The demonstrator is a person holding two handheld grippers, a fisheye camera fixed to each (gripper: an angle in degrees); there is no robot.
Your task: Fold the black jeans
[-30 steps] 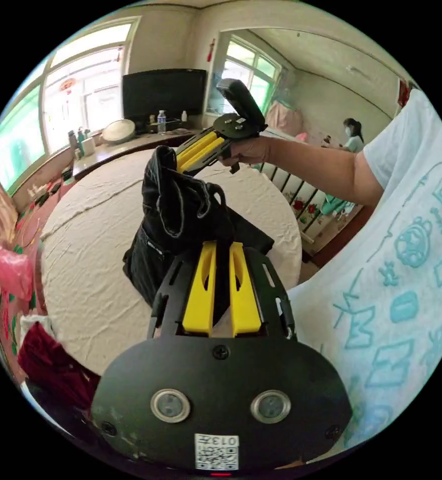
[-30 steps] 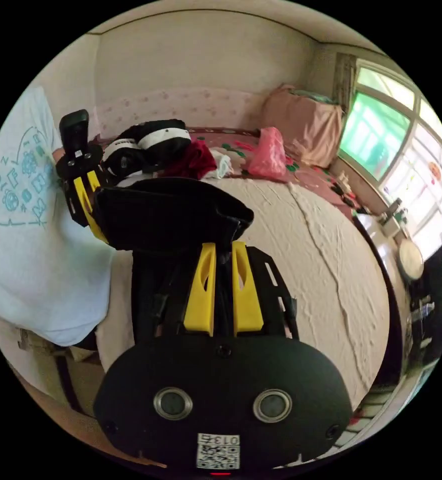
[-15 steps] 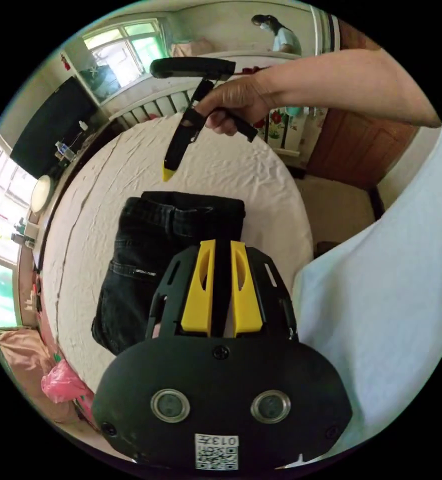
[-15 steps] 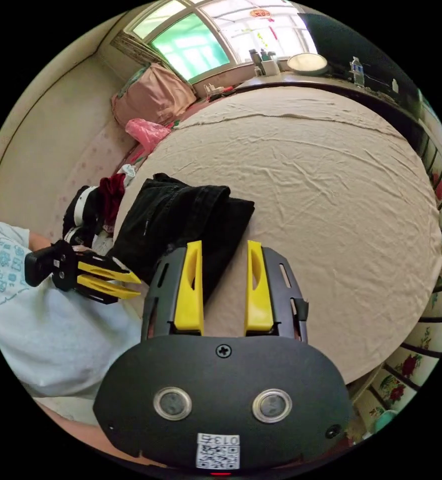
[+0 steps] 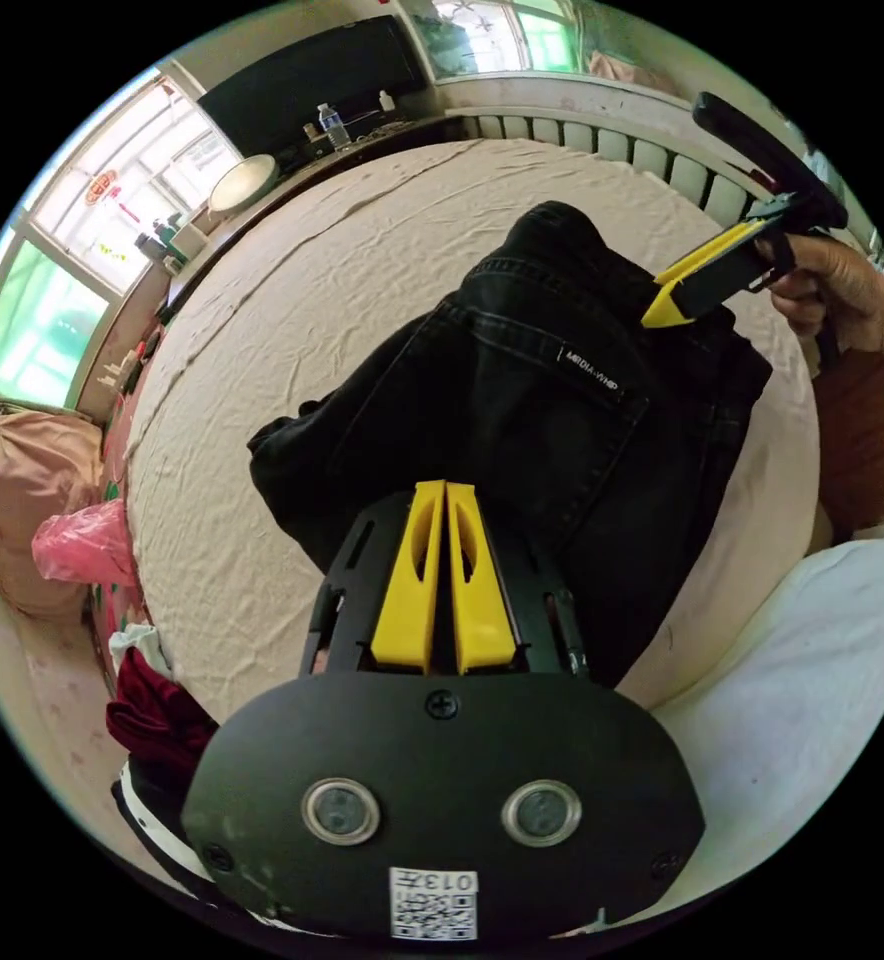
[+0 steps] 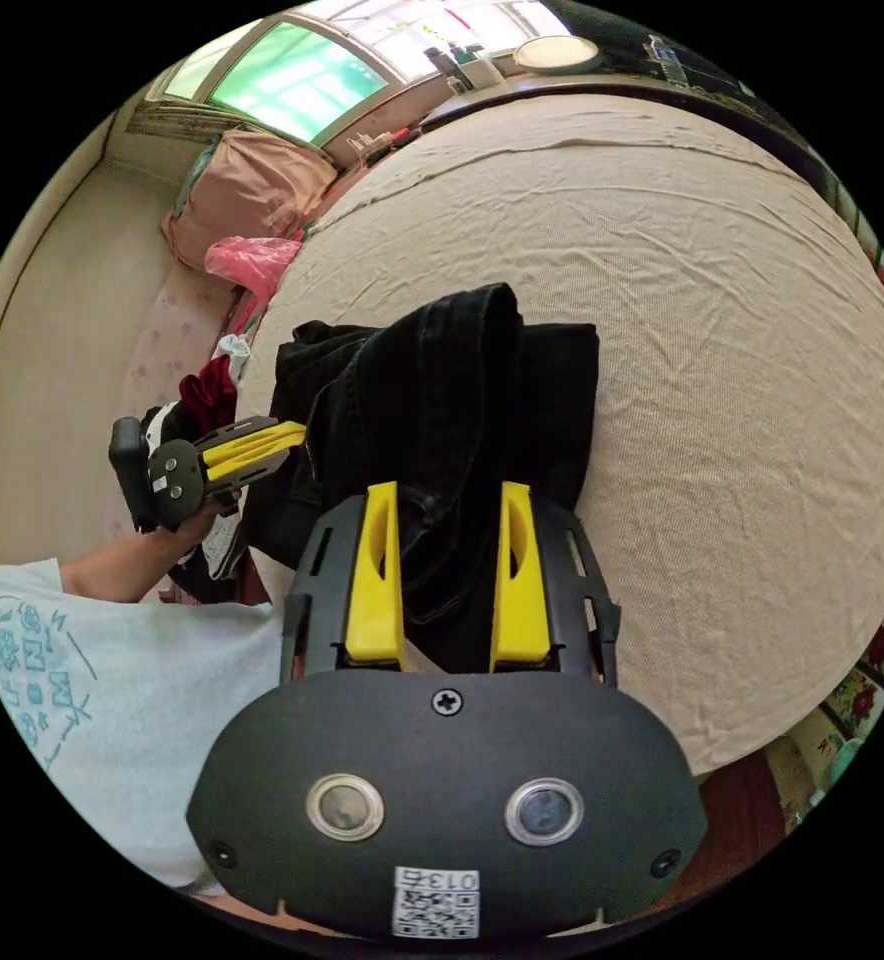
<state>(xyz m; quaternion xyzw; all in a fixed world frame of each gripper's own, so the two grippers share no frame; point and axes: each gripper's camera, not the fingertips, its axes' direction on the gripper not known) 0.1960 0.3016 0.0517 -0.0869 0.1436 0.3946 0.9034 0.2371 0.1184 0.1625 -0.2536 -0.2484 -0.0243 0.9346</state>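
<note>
A: Where do the black jeans [image 5: 552, 400] lie?

B: In a folded bundle on the beige bedsheet [image 5: 292, 300], near the edge by the person's white shirt [image 5: 822, 640]. In the left gripper view they sit at centre, with a pink bag [image 5: 77, 540] off at nine o'clock.

A: And the claws?

B: The left gripper [image 5: 445, 490] has its yellow jaws pressed together with nothing visibly between them, hovering over the near edge of the denim. In the right gripper view it comes in at nine o'clock [image 6: 287, 435], tips just beside the bundle. The right gripper [image 6: 449, 495] stands wide open astride a raised ridge of cloth, with the cloth between the jaws but not pinched. From the left gripper view it shows at two o'clock [image 5: 662, 312], over the waistband side.

A: How will the jeans handle?

B: My guess is heavy and fairly stiff for cloth. Layered denim holds a crease but bulges at the folds, as that ridge does. It isn't slippery or fragile.

A: Where to grip?

B: I'd take the thick seamed edges, at the waistband or a fold corner, and pinch all layers together so none slides out.
</note>
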